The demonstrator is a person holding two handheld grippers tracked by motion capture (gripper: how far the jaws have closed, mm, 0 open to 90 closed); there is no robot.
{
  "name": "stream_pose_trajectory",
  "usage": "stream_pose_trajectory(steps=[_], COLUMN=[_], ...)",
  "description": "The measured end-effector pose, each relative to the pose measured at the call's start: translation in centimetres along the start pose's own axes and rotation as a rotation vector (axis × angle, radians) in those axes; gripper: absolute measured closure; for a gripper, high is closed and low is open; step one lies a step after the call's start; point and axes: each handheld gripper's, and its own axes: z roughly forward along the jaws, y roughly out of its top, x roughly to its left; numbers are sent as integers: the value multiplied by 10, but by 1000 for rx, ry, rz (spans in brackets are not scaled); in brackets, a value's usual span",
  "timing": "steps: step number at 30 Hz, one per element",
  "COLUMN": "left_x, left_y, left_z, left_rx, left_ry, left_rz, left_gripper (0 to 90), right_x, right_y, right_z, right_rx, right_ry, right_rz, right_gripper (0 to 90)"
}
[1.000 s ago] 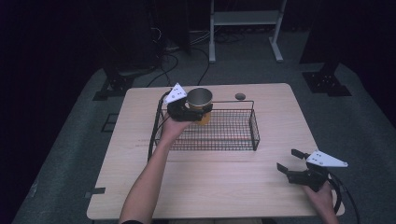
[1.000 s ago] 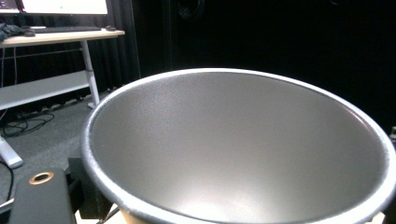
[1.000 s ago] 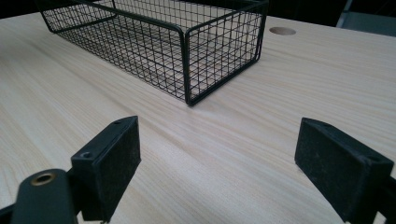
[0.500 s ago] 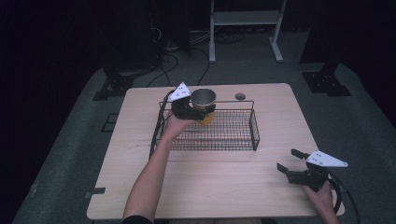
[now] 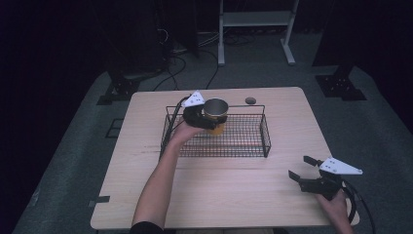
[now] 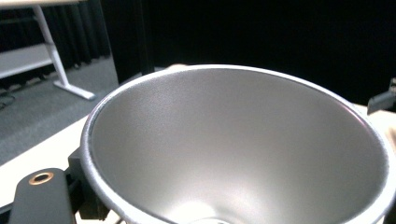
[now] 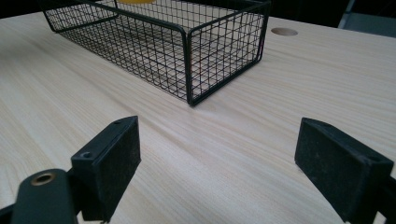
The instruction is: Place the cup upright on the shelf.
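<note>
Cup [image 5: 215, 115], metal inside with an orange outer wall, sits in our left claw [image 5: 204, 117] above the far left part of the wire basket [image 5: 265, 141], roughly level with the basket's far rim. In the left claw view the cup's grey inside [image 6: 233, 149] spreads wide and we look straight into it, so the cup is upright or close to it, and the claw is clamped on its wall. We cannot tell from these pictures whether the cup's base is already inside the basket or above it.

We judge the step in hand to be moving the cup at the basket, either setting it in or lifting it clear. To do it well, we should keep the cup upright and move it straight up or down, so its base does not catch the far rail or the mesh. We should keep the grip firm on the wall, since a smooth tapered cup may slip. If we are setting it down, we let go only once the base rests flat on the mesh floor.

Our right claw [image 5: 308, 174] waits near the right edge of the table [image 5: 243, 195], well apart from the basket, with its jaws wide apart and nothing between them.
</note>
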Motion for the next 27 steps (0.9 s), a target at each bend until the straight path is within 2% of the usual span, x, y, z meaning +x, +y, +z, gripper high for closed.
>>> stream_pose_trajectory(steps=[1, 2, 8, 9, 11, 13, 16, 17, 22, 27], left_x=[1, 2, 0, -1, -1, 0, 1, 2, 5, 7], left_y=[-2, -3, -5, -5, -6, -7, -11, -13, -18, -20], left_z=[4, 6, 13, 16, 18, 19, 21, 22, 24, 24], left_rx=[58, 76, 100, 124, 142, 150, 167, 188, 215, 237], left_ry=[-10, -17, -59, -72, -84, -87, -93, -91, -108, -108], left_rz=[2, 5, 15, 32, 36, 39, 21, 39, 32, 40], left_gripper=[127, 126, 126, 126, 126, 126, 125, 125, 124, 123], right_x=[0, 0, 0, 0, 0, 0, 0, 0, 0, 0], right_y=[0, 0, 0, 0, 0, 0, 0, 0, 0, 0], right_z=[0, 0, 0, 0, 0, 0, 0, 0, 0, 0], right_rx=[0, 0, 0, 0, -1, -1, -1, -1, -2, 0], right_ry=[0, 0, 1, 1, 1, 1, 1, 1, 1, 0], right_rz=[2, 2, 0, 4, 2, -1, -1, 2, -1, 5], right_gripper=[133, 133, 133, 133, 133, 133, 133, 133, 133, 133])
